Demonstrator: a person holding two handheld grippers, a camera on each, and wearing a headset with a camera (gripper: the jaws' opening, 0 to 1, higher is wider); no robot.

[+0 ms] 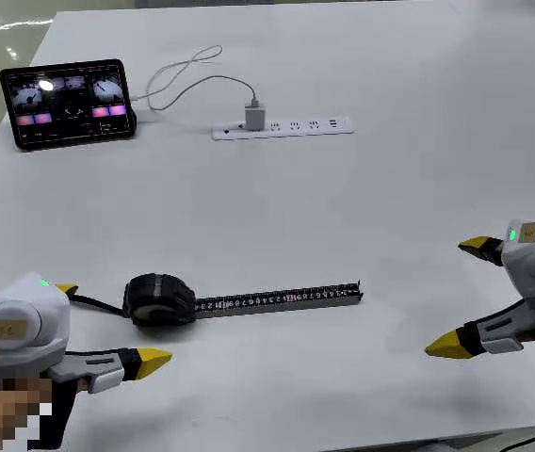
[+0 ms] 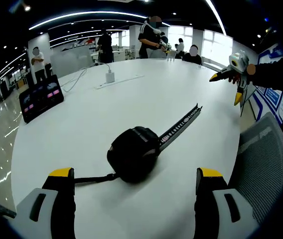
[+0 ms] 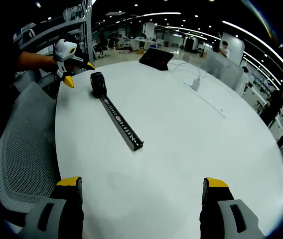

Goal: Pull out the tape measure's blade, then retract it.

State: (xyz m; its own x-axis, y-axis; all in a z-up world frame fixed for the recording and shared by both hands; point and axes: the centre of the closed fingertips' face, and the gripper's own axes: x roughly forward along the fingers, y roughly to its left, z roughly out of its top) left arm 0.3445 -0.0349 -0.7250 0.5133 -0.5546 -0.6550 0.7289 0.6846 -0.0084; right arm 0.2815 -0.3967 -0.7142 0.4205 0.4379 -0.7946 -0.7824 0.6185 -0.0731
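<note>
A round black tape measure (image 1: 159,299) with a ribbed, rubbery-looking case lies near the left of a smooth white table (image 1: 343,207). Its flat, marked blade (image 1: 282,298) runs out straight to the right. The left gripper (image 1: 112,323) flanks the case, its yellow-tipped jaws wide apart and empty. The right gripper (image 1: 454,297), jaws equally spread and empty, sits well apart from the blade's end.
</note>
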